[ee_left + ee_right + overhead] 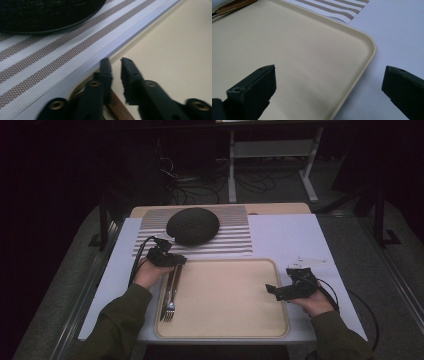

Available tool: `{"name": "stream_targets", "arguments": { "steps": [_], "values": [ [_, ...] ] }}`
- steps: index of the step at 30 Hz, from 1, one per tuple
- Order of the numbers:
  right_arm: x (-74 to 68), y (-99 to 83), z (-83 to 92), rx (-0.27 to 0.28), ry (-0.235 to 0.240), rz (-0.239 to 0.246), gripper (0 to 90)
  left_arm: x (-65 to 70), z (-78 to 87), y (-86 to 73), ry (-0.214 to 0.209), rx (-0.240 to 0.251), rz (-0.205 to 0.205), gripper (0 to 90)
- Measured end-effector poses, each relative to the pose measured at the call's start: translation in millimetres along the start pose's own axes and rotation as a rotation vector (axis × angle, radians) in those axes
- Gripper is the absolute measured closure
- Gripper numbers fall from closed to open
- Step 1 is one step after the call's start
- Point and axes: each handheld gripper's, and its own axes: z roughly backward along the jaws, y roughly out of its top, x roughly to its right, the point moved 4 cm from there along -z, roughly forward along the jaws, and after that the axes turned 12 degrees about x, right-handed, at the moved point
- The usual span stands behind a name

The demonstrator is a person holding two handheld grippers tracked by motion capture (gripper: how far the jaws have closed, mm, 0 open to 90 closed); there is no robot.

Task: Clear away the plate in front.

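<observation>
Cutlery on a serving tray. A fork (pixel 170 307) with a wooden handle (pixel 120 106) is seen lying along the left edge of a beige tray (pixel 230 330), tines toward the person, beside a second dark-handled piece that cannot be identified. The fork is judged light, rigid and smooth, its metal likely slippery; a hold across the wooden handle is advised, where the pads should find more friction. The left tongs (pixel 172 261) are placed directly over the far end of the handle, narrowly parted with nothing pressed between the pads. The right tongs (pixel 274 290) are held wide apart and released over the tray's right rim, well apart from the fork. A striped mat (pixel 235 237) and a dark domed object (pixel 192 225) are set beyond the tray on the tabletop (pixel 295 235).
</observation>
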Motion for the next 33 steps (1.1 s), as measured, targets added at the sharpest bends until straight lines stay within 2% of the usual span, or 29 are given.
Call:
{"name": "stream_targets", "arguments": {
  "steps": [9, 16, 20, 24, 33],
  "values": [
    [0.5, -0.2, -0.6, -0.004, -0.002, 0.002, 0.0, 10.0, 18.7, -5.5, -0.056, 0.061, -0.055, 54.3],
    [0.1, -0.3, -0.9, -0.005, -0.001, 0.001, 0.0, 17.8, 34.3, -12.2, -0.082, 0.121, -0.085, 41.3],
    [0.3, -0.2, -1.9, -0.006, 0.000, 0.001, 0.0, 18.0, 42.0, -17.2, -0.091, 0.155, -0.082, 34.0],
    [0.4, -0.6, -3.4, -0.011, 0.002, 0.013, 0.0, 19.6, 50.8, -22.5, -0.101, 0.167, -0.088, 27.0],
    [-1.2, -1.5, -1.2, -0.012, 0.001, 0.026, 0.0, 19.4, 66.6, -32.7, -0.065, 0.197, -0.103, 11.2]
  ]
}}
